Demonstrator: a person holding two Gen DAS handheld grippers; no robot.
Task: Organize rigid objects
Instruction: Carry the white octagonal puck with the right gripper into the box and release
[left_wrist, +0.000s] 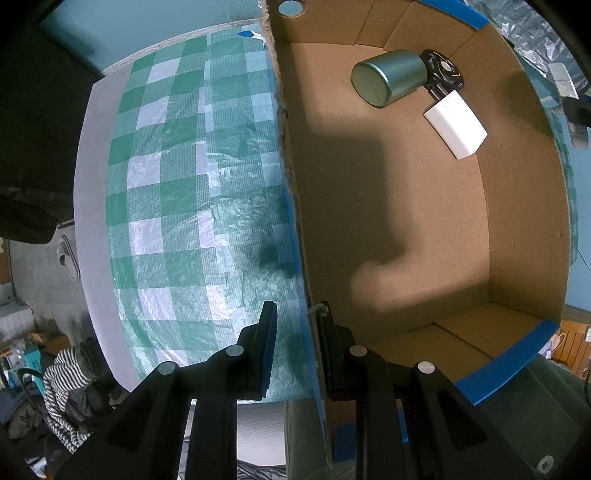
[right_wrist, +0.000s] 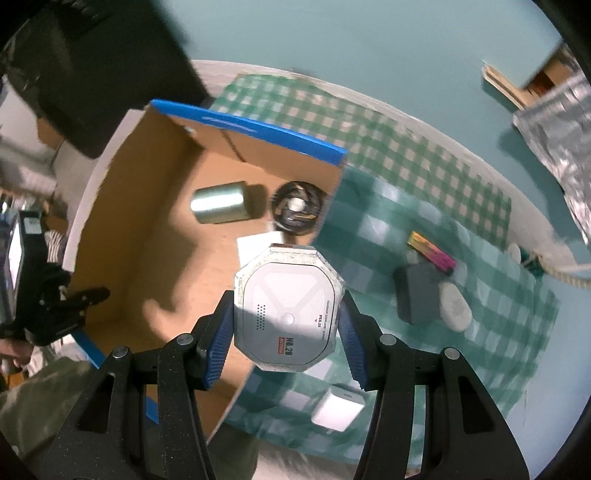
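Observation:
A cardboard box (left_wrist: 524, 229) with blue-taped rims stands on a green checked cloth. My left gripper (left_wrist: 297, 314) is shut on the box's near-left wall, one finger inside, one outside. In the box lie a green metal tin (left_wrist: 389, 77), a black round device (left_wrist: 443, 72) and a white block (left_wrist: 456, 123). My right gripper (right_wrist: 286, 321) is shut on a grey-white octagonal box marked "NO.20" (right_wrist: 288, 295), held in the air over the cardboard box's right wall (right_wrist: 325, 206). The tin (right_wrist: 218, 203) and the black device (right_wrist: 297, 212) show below it.
On the cloth right of the box lie a dark grey block (right_wrist: 417, 291), a white oval piece (right_wrist: 456, 304), a colourful small bar (right_wrist: 430, 253) and a white charger (right_wrist: 338, 408). A crinkled foil bag (right_wrist: 561, 133) sits at the far right. The table edge (left_wrist: 88, 221) runs along the left.

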